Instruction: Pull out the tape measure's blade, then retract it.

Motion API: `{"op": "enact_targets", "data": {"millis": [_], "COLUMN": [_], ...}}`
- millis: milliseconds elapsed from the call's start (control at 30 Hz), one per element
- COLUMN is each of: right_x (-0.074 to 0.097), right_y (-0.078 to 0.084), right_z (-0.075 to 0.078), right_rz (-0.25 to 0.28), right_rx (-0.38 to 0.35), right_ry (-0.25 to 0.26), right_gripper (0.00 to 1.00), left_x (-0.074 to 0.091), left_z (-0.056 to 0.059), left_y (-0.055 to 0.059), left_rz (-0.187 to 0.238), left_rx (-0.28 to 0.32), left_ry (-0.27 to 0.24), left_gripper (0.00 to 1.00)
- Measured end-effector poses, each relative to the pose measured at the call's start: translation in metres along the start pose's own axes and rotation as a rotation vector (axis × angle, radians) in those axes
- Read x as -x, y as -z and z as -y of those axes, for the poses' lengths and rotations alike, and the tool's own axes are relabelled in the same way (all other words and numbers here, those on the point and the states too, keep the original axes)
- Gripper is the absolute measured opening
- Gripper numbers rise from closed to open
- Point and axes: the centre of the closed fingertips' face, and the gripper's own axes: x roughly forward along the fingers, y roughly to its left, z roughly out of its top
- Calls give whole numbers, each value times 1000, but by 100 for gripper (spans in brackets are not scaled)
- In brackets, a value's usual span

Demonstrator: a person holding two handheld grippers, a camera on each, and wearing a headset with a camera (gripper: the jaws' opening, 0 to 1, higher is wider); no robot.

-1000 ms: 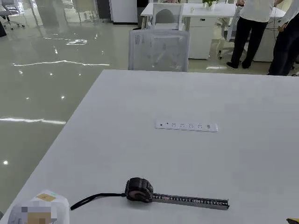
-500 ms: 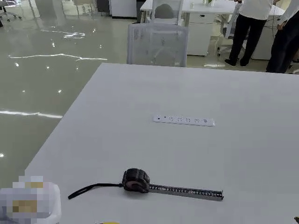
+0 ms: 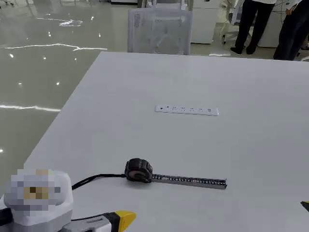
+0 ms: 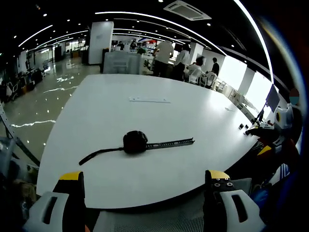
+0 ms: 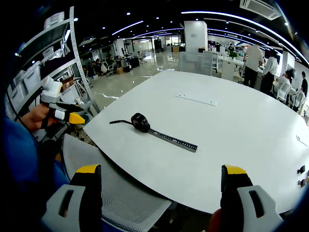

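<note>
A dark tape measure [image 3: 139, 170] lies near the front of the white table [image 3: 251, 145]. Its blade [image 3: 190, 181] is pulled out to the right and lies flat, and a black strap [image 3: 91, 180] trails off to the left. My left gripper [image 4: 144, 175] is open and empty, short of the table edge, facing the case [image 4: 135, 141]. One of its yellow fingertips [image 3: 123, 219] shows at the bottom left of the head view. My right gripper [image 5: 161, 169] is also open and empty, well back from the table, looking at the case [image 5: 140, 122] and the blade [image 5: 174, 139].
A white power strip [image 3: 187, 110] lies mid-table beyond the tape measure. A grey mesh chair [image 3: 159, 31] stands at the far edge. People [image 3: 256, 19] stand at the back right. A mesh chair seat [image 5: 120, 203] sits under my right gripper. A glossy floor lies to the left.
The head camera has tilted down and forward, so the whole scene has shifted up. My left gripper has come into the head view at the bottom left. The tape measure lies as before.
</note>
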Motion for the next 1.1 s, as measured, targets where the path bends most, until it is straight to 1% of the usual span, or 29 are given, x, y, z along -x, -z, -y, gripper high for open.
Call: {"op": "enact_targets", "data": {"millis": [67, 100, 133, 233, 267, 333, 367, 400, 433, 467, 567, 667, 733, 833, 867, 967, 1100], "right_x": [-4, -7, -9, -15, -17, -21, -24, -26, -30, -32, -40, -48, -53, -62, -66, -74, -86], "right_y": [-1, 0, -1, -1, 0, 1, 1, 1, 0, 0, 0, 0, 2, 3, 6, 10, 13], "right_z": [0, 0, 1, 2, 2, 4, 4, 3, 3, 3, 3, 7, 9, 16, 19, 27, 33], "right_rz": [4, 2, 5, 0, -8, -15, -22, -25, -20, -19, -32, -45, -53, -62, -75, -91, -113], "right_rx": [1, 11, 22, 25, 38, 44, 47, 50, 56, 64, 90, 101, 115, 135, 155, 171, 186], "right_ry": [-9, -11, -13, -23, -26, -26, -35, -39, -45, -49, -66, -79, -83, -85, -87, -90, -101], "right_gripper": [100, 100, 100, 100, 100, 100, 99, 98, 98, 97, 96, 96, 96, 94, 93, 92, 91], "left_x": [-7, -11, -14, -21, -25, -29, -33, -35, -40, -43, -53, -61, -65, -74, -77, -85, -97], "left_z": [2, 2, 3, 8, 8, 8, 8, 8, 6, 6, 7, 8, 8, 7, 7, 7, 6], "left_y": [1, 2, 3, 1, 1, -3, -8, -8, -9, -8, -9, -10, -11, -9, -9, -9, -13], "left_rz": [-10, -23, -28, -25, -30, -9, 14, 14, 17, 11, 7, 3, 5, -10, -9, -14, -12], "left_rx": [-6, -30, -40, -40, -51, -50, -40, -37, -49, -62, -68, -87, -84, -87, -91, -94, -95], "left_ry": [0, -6, -4, 4, -1, -6, -4, -10, -23, -28, -26, -30, -34, -32, -33, -38, -55], "left_gripper": [100, 100, 100, 100, 100, 100, 100, 100, 100, 99, 99, 98, 98, 98, 98, 98, 97]}}
